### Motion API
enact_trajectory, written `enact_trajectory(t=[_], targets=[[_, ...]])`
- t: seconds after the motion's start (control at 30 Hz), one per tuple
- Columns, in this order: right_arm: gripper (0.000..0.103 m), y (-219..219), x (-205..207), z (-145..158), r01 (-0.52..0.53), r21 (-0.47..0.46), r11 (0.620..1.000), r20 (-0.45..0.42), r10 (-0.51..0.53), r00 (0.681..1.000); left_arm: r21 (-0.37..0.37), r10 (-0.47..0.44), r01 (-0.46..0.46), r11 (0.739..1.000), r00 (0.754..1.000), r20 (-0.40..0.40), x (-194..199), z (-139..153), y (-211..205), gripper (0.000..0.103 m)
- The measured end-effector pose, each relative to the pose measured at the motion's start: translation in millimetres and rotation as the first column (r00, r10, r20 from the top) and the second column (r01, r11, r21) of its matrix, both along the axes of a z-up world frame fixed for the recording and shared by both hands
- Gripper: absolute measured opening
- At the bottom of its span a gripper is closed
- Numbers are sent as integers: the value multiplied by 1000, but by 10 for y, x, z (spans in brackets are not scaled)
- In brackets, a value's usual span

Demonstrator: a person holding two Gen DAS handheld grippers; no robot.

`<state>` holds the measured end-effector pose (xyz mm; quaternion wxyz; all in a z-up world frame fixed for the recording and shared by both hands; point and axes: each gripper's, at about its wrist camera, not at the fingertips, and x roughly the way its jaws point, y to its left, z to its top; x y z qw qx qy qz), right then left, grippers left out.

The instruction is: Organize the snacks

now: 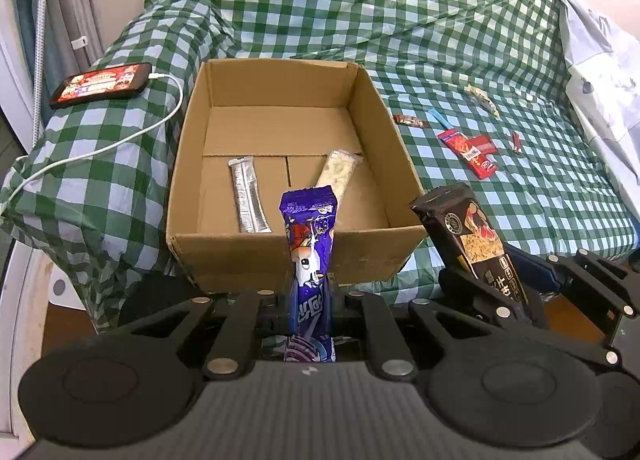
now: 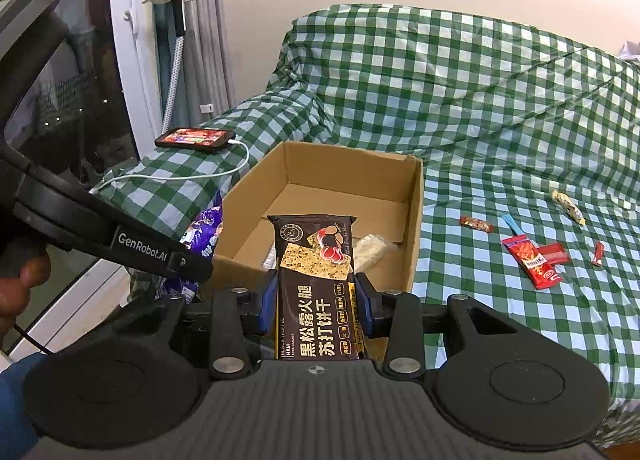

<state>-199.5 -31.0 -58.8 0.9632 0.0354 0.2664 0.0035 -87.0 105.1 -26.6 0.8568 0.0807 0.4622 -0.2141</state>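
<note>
An open cardboard box [image 1: 296,256] [image 2: 414,220] sits on the green checked bed cover. Inside lie a silver bar [image 1: 249,196] and a pale bar [image 1: 338,172] [image 2: 370,248]. My left gripper [image 1: 310,300] is shut on a purple snack packet [image 1: 310,244], held upright just before the box's near wall. In the right wrist view that packet [image 2: 202,236] shows at the left. My right gripper [image 2: 316,308] is shut on a black cracker pack [image 2: 314,284] [image 1: 470,236], held at the box's near right corner.
Loose snacks lie on the cover right of the box: a red packet [image 1: 468,150] [image 2: 534,260], a brown bar [image 1: 410,121] [image 2: 476,224], a blue stick [image 1: 440,118], a pale wrapped bar [image 1: 484,98] [image 2: 568,206]. A charging phone [image 1: 100,84] [image 2: 194,139] rests left of the box.
</note>
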Motion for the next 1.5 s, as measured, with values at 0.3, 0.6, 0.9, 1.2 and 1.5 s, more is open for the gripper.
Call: enact_trajectory(t=[0.3,0.6,0.9,1.2,1.5], targets=[[41,-68,78,-94,6,17,1000,-46,-5,999,10,-1,1,1000,1000,-31,114,-113,-77,13],[41,-134,201,-132,5,24,1000,-70,-4,998,15,9,-9,1000,999,-46,283,-158,-121,13],[41,-191,407,-124,15,20,1000,-81,-13,997,11,45,-45,999,998,-49,566,-157,-92,13],[41,-268,689,-132,14,23,1000,-101,-12,995,19,72,-71,997,996,-47,824,-186,-96,13],[41,-359,1154,-166,9,38,999,-102,-5,995,41,102,-101,994,994,-34,1187,-208,-144,13]])
